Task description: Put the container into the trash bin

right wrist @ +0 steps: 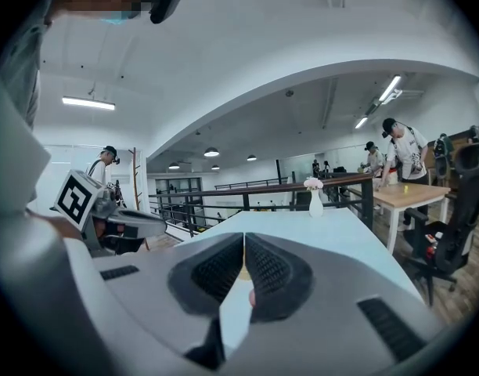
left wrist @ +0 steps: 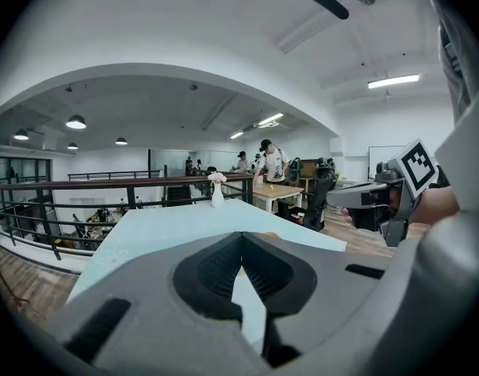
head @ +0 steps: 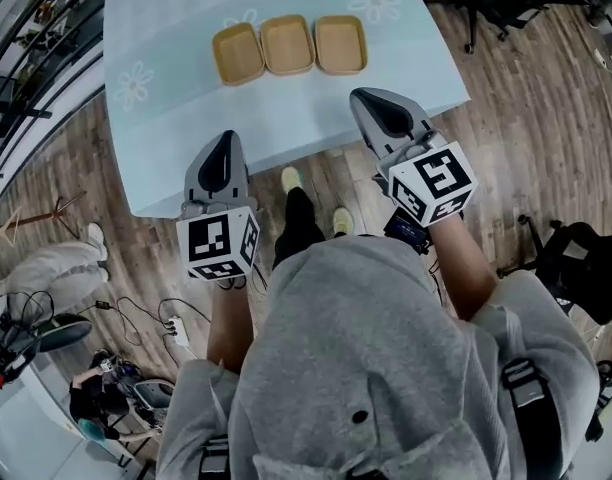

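Note:
Three tan shallow containers stand in a row on the far part of the light blue table: left, middle, right. My left gripper hangs over the table's near edge, short of the row, shut with nothing in it; its jaws meet at the tips. My right gripper reaches further in, near the right container, also shut and empty. Each gripper view shows the other gripper beside it. No trash bin shows in any view.
A white vase with a flower stands at the table's far end. Cables and a power strip lie on the wooden floor at left. An office chair is at right, a railing at left. People stand at a wooden table behind.

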The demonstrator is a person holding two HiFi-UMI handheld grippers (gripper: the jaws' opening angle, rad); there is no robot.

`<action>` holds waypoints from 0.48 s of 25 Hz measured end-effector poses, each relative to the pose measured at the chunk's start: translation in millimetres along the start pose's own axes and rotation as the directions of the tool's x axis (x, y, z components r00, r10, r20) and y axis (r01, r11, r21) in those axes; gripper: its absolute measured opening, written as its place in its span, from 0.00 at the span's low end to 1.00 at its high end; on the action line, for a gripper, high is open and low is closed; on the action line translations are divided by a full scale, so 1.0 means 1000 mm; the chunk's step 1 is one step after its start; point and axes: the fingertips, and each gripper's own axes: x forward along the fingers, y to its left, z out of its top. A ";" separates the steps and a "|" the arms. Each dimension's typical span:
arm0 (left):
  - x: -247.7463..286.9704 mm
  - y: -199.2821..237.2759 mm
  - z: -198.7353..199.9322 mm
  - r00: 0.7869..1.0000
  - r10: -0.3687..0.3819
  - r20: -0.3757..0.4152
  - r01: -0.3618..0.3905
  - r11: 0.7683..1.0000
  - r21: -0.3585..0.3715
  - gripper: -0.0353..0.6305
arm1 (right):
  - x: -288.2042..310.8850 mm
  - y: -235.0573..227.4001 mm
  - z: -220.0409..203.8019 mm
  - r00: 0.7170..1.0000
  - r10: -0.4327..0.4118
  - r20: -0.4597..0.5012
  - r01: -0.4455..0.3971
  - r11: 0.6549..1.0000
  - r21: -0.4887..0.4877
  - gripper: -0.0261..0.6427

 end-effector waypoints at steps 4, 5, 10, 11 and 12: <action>0.033 0.017 -0.008 0.999 -0.042 -0.025 0.042 0.999 -0.006 0.08 | 0.028 -0.014 0.003 0.999 -0.037 -0.021 0.036 0.999 -0.013 0.08; 0.041 0.022 -0.009 0.998 -0.055 -0.031 0.054 0.998 -0.009 0.08 | 0.037 -0.017 0.004 0.999 -0.043 -0.025 0.043 0.999 -0.012 0.08; 0.077 0.041 -0.008 0.992 -0.121 -0.047 0.120 0.993 -0.023 0.08 | 0.075 -0.026 0.009 0.997 -0.066 -0.036 0.066 0.998 -0.006 0.08; 0.083 0.045 -0.008 0.990 -0.130 -0.052 0.129 0.991 -0.016 0.08 | 0.082 -0.026 0.010 0.997 -0.066 -0.039 0.066 0.998 -0.005 0.08; 0.089 0.047 -0.007 0.989 -0.139 -0.058 0.139 0.990 -0.008 0.08 | 0.088 -0.027 0.010 0.997 -0.066 -0.042 0.066 0.998 -0.004 0.08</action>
